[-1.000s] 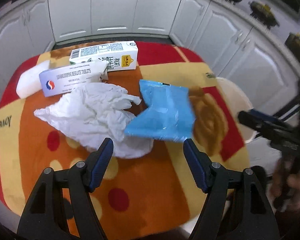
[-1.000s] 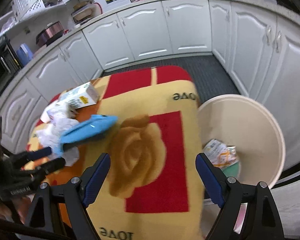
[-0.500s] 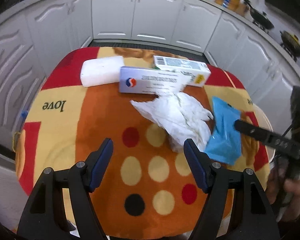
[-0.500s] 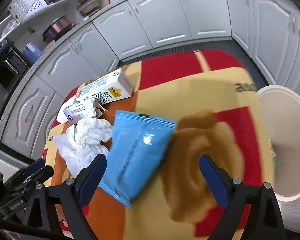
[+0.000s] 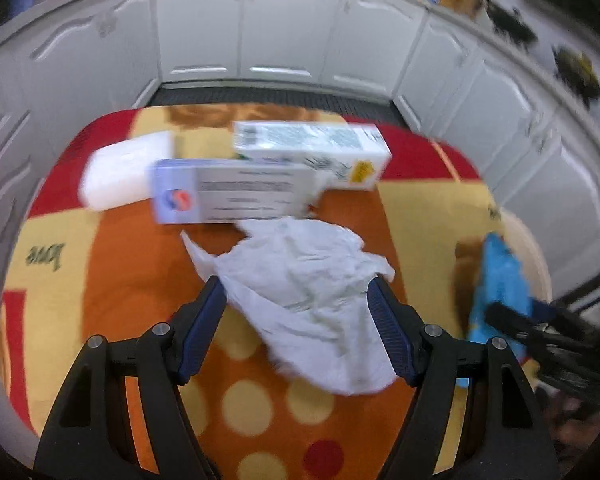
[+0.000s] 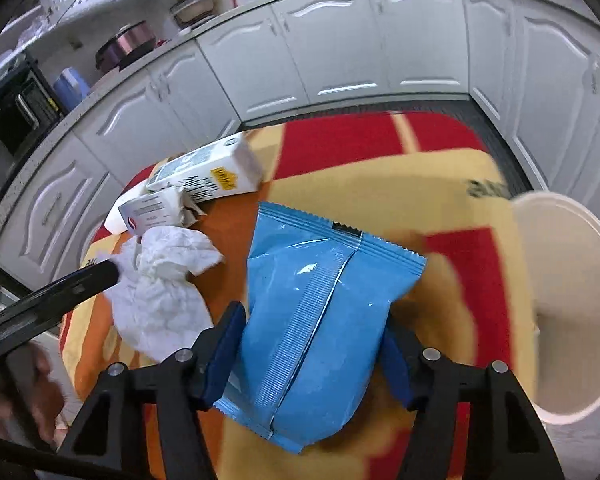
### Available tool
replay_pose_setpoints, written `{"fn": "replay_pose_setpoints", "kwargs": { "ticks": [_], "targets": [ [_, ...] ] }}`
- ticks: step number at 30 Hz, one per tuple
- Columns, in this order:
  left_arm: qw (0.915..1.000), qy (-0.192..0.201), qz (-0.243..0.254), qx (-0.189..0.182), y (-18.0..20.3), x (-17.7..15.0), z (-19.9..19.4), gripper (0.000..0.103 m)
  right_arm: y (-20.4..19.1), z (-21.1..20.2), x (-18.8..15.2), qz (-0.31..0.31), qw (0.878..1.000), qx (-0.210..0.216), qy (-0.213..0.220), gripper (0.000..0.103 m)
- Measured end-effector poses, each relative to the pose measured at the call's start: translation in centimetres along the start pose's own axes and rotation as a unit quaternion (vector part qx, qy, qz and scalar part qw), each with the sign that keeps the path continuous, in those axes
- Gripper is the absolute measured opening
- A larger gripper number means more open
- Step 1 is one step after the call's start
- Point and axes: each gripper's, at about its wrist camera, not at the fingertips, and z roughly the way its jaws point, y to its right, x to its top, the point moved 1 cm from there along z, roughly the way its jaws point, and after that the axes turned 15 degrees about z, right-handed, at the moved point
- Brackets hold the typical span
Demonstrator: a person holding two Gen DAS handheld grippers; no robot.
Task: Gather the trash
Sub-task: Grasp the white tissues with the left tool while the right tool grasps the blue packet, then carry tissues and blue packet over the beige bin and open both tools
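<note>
Left wrist view first: the left gripper [image 5: 294,332] has its jaws spread wide, one on either side of the crumpled white tissue paper [image 5: 304,296], which lies on the worktop's orange, red and yellow patterned cloth [image 5: 132,264]. The pads don't look like they're squeezing it, though the frame is blurry. Behind the tissue sit a flat white and lavender tablet box [image 5: 228,192], a white carton with a yellow label [image 5: 316,152] and a white rectangular block [image 5: 120,176], all bunched together at the far side of the worktop. Off at the right edge you only get a sliver of the shiny blue foil snack bag [image 5: 500,284], with the dark right gripper [image 5: 520,320] reaching in over it and the pale rim of a bin [image 5: 536,248] peeking out behind.

The right wrist view shows what that one can't: the blue bag [image 6: 320,312] fills the middle, seam side up, and the right gripper [image 6: 312,344] has its jaws pinching the bag's lower part from both sides. The round cream plastic trash bin [image 6: 572,280] sits just past the worktop's right edge, inside too blurred to read. On the left the tissue [image 6: 160,276], tablet box [image 6: 152,210] and carton [image 6: 212,172] show again, with one black finger [image 6: 60,292] of the left gripper lying across the tissue's near edge. White cabinets [image 6: 340,52] run behind.
</note>
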Motion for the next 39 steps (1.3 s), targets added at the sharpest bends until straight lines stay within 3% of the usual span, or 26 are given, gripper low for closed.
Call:
{"fn": "replay_pose_setpoints", "kwargs": {
  "ticks": [2,3,5,6,12,17,27,39],
  "targets": [
    [0.9996,-0.019,0.017,0.008,1.0,0.5,1.8,0.067,1.3,-0.8,-0.3,0.004,1.000,-0.007,0.000,0.062],
    [0.9994,-0.027,0.021,0.010,1.1,0.8,2.5,0.043,1.7,-1.0,-0.5,0.006,1.000,-0.008,0.000,0.062],
    [0.9994,-0.031,0.014,0.011,0.9,1.0,2.6,0.032,2.5,-1.5,-0.9,0.011,1.000,-0.005,-0.003,0.062],
    [0.9998,-0.021,0.003,0.001,0.5,1.1,1.9,0.021,2.9,-1.8,-1.1,0.013,1.000,-0.002,-0.003,0.062],
    [0.9988,0.019,-0.006,-0.044,-0.6,1.5,-3.6,0.020,3.5,-3.7,-1.6,0.012,1.000,0.012,0.012,0.062],
    [0.9980,0.039,0.009,-0.049,0.8,1.7,-6.0,0.020,3.3,-4.8,-1.6,0.008,1.000,0.019,0.024,0.062],
    [0.9959,0.046,0.052,-0.058,6.9,1.9,-5.1,0.020,4.7,-7.0,-1.8,0.008,0.999,0.006,0.047,0.062],
    [0.9911,0.050,0.109,-0.057,14.5,3.3,-2.6,0.020,9.8,-9.9,-0.9,0.041,0.995,-0.030,0.080,0.062]
  ]
}}
